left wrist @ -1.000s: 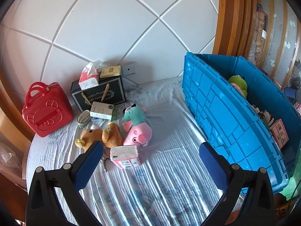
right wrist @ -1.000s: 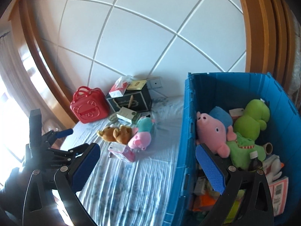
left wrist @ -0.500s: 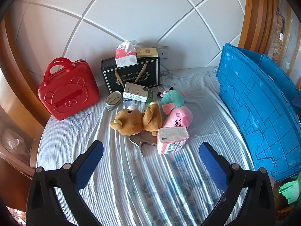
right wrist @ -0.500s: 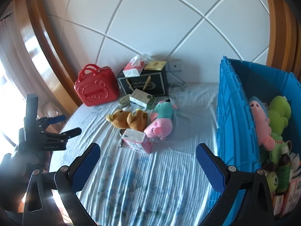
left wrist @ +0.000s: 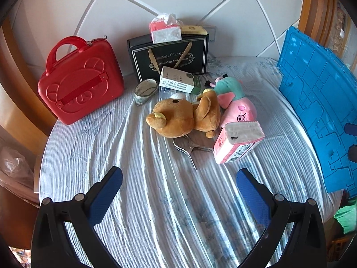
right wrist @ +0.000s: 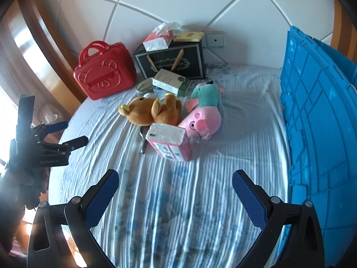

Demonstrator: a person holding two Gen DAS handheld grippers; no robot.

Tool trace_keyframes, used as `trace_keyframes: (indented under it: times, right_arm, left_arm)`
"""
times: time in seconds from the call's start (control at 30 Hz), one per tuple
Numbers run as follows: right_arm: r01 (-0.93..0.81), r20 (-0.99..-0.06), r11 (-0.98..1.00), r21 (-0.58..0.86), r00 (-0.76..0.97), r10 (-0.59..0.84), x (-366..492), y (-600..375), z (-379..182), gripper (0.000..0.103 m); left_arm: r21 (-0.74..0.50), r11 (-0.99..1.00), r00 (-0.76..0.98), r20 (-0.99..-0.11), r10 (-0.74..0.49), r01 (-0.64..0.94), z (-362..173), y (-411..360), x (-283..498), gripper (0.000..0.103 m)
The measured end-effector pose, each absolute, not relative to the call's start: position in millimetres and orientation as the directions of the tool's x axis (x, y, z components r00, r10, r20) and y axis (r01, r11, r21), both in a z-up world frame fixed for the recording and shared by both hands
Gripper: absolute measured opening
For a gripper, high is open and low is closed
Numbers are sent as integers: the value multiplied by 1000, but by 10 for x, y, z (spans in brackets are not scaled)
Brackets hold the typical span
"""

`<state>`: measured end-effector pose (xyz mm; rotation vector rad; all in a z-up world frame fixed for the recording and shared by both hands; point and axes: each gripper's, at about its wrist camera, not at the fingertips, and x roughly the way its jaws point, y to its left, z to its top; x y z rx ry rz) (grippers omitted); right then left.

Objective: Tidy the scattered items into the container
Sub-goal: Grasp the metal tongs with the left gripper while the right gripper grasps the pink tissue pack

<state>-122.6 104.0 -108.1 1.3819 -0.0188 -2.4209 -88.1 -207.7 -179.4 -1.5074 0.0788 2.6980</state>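
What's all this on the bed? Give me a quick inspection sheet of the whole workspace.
Surface: striped bedsheet, wrinkled.
Job's things: brown bear plush, pink pig plush, pink tissue pack, metal tongs and white-green box lie beside the blue crate.
Clutter: red case, black gift box.
Grippers: left gripper and right gripper open, empty.
Cables: nothing seen.
Surroundings: white panelled wall.

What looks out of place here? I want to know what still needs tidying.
A loose heap lies on the bed outside the blue crate: a brown bear on its side, a pink pig toppled over, a tissue pack tilted across metal pliers.
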Motion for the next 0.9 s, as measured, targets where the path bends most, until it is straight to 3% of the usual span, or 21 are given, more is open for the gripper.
trace_keyframes:
  times: [0.33,0.67,0.73,0.77,0.83,0.9]
  right_arm:
    - [311,-886,-943,119,-395,-243,-1818,444,-1992,103]
    - [282,-910,-955,90,-368,-194,-2212,275,-2529,103]
    - [275,-908,-957,93,-371,-195,-2244,272,-2575,103]
    - [272,-909,-958,91,-370,-192,-2262,261,-2605,103]
    - [266,-911,-960,89,-368,-186,-2297,243,-2658,103]
    - [262,-909,-960,100,-369,-195,-2328,230,-2689,103]
  left_arm:
    - [-19,-999,-469,-882,39,-47,-2813,-2098,-1275,103]
    - [2,-999,-422,-907,13,-35,-3588,-2006,-1702,81]
    - [28,-999,-424,-906,-6,-45,-3663,-1947,-1734,71]
    - [41,-998,-423,-906,-16,-49,-3695,-1923,-1745,58]
    - [38,-998,-449,-893,-10,-53,-3696,-1894,-1742,42]
    - [38,-997,-457,-889,-5,-62,-3682,-1861,-1737,12]
